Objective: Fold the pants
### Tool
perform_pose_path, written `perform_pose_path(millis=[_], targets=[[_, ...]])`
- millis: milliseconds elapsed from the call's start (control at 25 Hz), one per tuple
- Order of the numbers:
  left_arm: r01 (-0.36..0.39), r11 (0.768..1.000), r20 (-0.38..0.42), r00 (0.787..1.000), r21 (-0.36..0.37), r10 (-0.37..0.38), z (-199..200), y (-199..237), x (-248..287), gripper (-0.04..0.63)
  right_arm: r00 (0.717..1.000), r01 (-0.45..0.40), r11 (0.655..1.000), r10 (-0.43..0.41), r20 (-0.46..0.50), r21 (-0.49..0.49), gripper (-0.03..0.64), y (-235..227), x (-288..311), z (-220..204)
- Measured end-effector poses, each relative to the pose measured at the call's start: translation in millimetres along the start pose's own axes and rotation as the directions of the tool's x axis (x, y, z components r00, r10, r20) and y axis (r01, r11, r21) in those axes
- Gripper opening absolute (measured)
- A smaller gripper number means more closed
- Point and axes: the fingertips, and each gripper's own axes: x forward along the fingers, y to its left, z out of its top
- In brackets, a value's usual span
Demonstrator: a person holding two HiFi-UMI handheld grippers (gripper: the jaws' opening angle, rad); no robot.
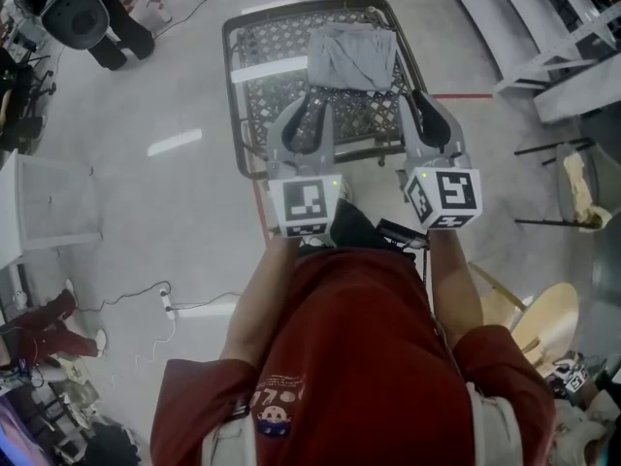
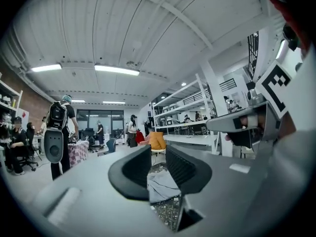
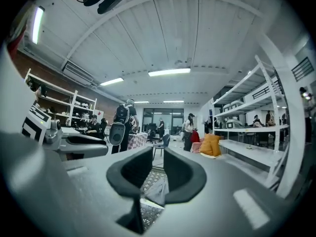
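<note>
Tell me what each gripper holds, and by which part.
Nothing is held. The left gripper and right gripper hover with jaws apart and empty; the gray pants lie on the table beyond them.
</note>
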Motion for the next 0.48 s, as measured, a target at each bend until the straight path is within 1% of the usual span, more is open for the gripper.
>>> perform_pose_path(millis=[40,120,160,360,480], targets=[[0.005,1.0,-0.003,1.0,-0.001,-0.005,-1.7,-3.5,-4.2,0.092,1.0,-0.001,1.0,0.001,0.002,0.0,0.06,1.8,-5.2,0.1],[0.01,1.0,-0.006,1.0,0.004,-0.01,-2.4,-7.7,-10.4,0.028,1.0,-0.008,1.0,0.008,0.005,-0.004,0.005,5.0,-13.0,1.6],[0.01,1.0,-0.005,1.0,0.009,-0.01,-1.6,-8.4,-12.6,0.008,1.0,-0.013,1.0,0.013,0.005,-0.005,0.002,6.9,-15.4,2.5],[0.011,1.0,-0.007,1.0,0.008,-0.01,2.0,-7.5,-22.9,0.005,1.0,-0.02,1.0,0.02,0.007,0.008,0.002,16.1,-23.3,10.3],[0.007,1.0,-0.02,1.0,0.014,-0.006,1.5,-6.4,-28.7,0.005,1.0,-0.024,1.0,0.024,-0.004,-0.01,0.002,22.7,-25.0,11.9]])
